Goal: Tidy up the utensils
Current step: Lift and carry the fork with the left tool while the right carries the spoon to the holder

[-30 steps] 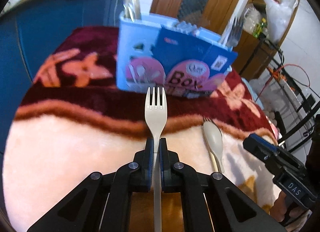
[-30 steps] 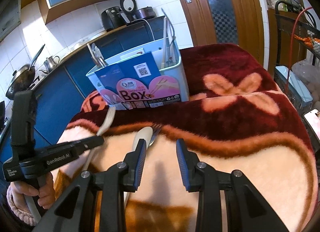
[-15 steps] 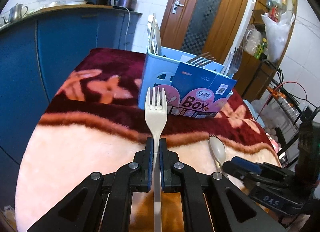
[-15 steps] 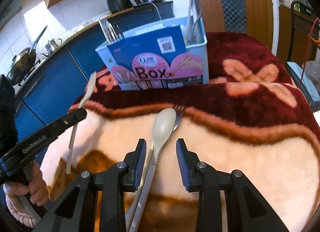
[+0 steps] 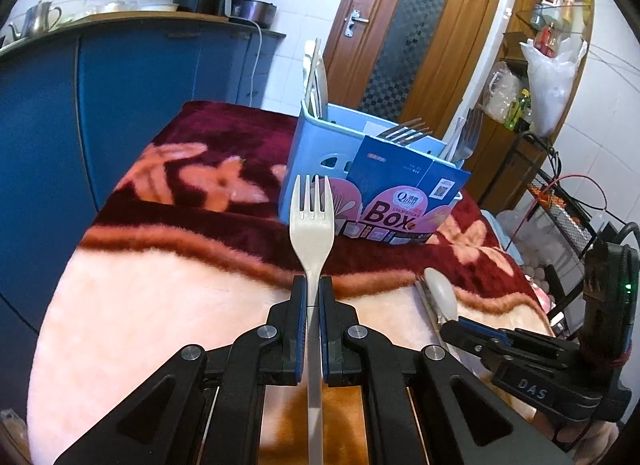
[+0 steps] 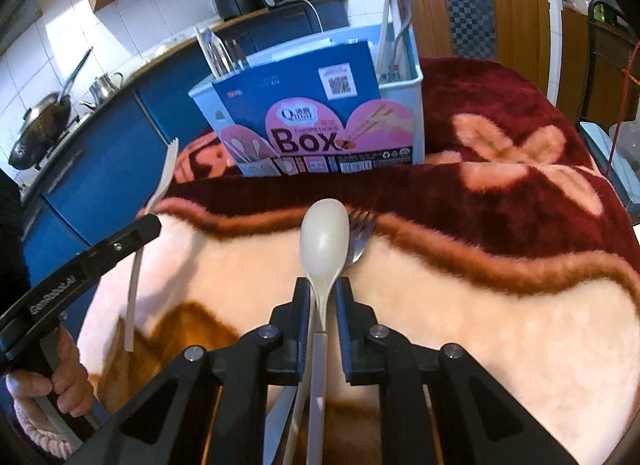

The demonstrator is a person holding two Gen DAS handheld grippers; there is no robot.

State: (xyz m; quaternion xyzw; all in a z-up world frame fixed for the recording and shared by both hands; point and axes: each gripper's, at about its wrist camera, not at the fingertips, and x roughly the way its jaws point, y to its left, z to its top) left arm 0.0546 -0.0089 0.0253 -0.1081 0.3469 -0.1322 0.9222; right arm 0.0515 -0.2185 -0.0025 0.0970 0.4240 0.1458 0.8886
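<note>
- since a second ago our right gripper (image 6: 322, 297) has slid over the beige spoon (image 6: 325, 243); its jaws are closing around the neck.
- our left gripper (image 5: 313, 297) pinches a beige fork (image 5: 312, 221), tines toward the blue utensil box (image 5: 320, 161).
- spoon lies on the blanket (image 6: 500, 305), over a metal fork (image 6: 360, 237).

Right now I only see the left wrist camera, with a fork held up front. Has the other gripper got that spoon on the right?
Observer: The right gripper has its jaws closing on the pale spoon, with the spoon's neck between them.
Operator: Is anything lying with the spoon?
Observer: A metal fork lies against it on the blanket. Its tines poke out to the right of the spoon's bowl.
Operator: Who is holding my side?
Observer: A hand with a pink cuff grips the handle of the left gripper.
</note>
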